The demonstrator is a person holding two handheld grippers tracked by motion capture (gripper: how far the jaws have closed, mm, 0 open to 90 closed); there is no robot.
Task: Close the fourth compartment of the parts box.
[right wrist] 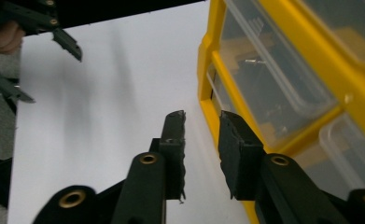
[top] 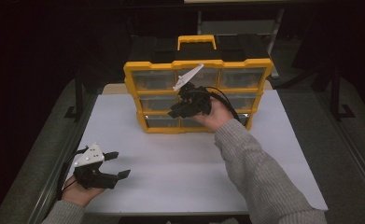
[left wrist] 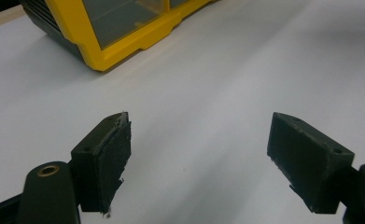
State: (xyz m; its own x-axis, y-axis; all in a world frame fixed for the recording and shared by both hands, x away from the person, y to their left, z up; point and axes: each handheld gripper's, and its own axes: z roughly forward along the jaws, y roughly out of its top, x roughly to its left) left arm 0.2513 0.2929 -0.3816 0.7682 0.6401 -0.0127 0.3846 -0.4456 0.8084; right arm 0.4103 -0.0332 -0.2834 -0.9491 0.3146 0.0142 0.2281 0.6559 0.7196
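White counter (top: 171, 163) under dim light, dark floor on both sides; a yellow organizer case (top: 152, 70) with clear-fronted drawers stands upright at the far middle. The right gripper (top: 176, 112) is held against its lower drawers, fingers (right wrist: 173, 140) narrowly parted with nothing between them, just beside the yellow frame in the right gripper view. It looks set to pull a drawer: best to square the fingers on the drawer lip, close firmly, then draw straight out so the case does not tip. The left gripper (top: 117, 164) hovers near the counter's front-left corner, fingers (left wrist: 103, 158) spread wide, free to brace the case. Open counter lies in front; the left edge is close
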